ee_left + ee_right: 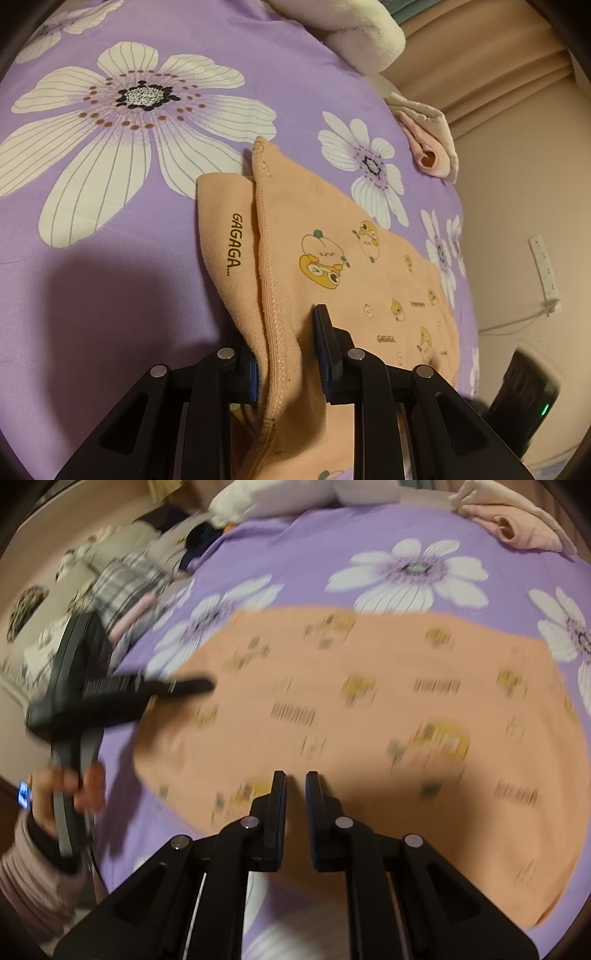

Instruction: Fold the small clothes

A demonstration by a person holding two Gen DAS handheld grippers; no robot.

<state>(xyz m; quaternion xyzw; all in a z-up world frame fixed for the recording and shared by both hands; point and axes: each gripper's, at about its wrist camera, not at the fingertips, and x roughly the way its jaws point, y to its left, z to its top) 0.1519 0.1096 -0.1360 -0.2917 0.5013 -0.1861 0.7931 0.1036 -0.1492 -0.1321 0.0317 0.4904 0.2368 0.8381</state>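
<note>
A peach small garment point(332, 266) with cartoon prints and "GAGAGA" lettering lies on the purple flowered bedsheet point(110, 258). My left gripper point(288, 332) is shut on a raised fold of the peach garment's hemmed edge; cloth bunches between the jaws. In the right wrist view the peach garment point(369, 720) lies spread flat and blurred. My right gripper point(296, 775) hovers over its near edge, jaws nearly together with a narrow gap, nothing held. The left gripper point(195, 685) shows at the garment's left edge, held by a hand point(74, 790).
A folded pink and cream cloth point(428, 147) lies near the bed's edge; it also shows in the right wrist view point(517, 524). A white pillow point(354, 33) lies at the back. Plaid and other clothes point(125, 579) are piled left of the bed. A wall socket strip point(545, 269) is on the right.
</note>
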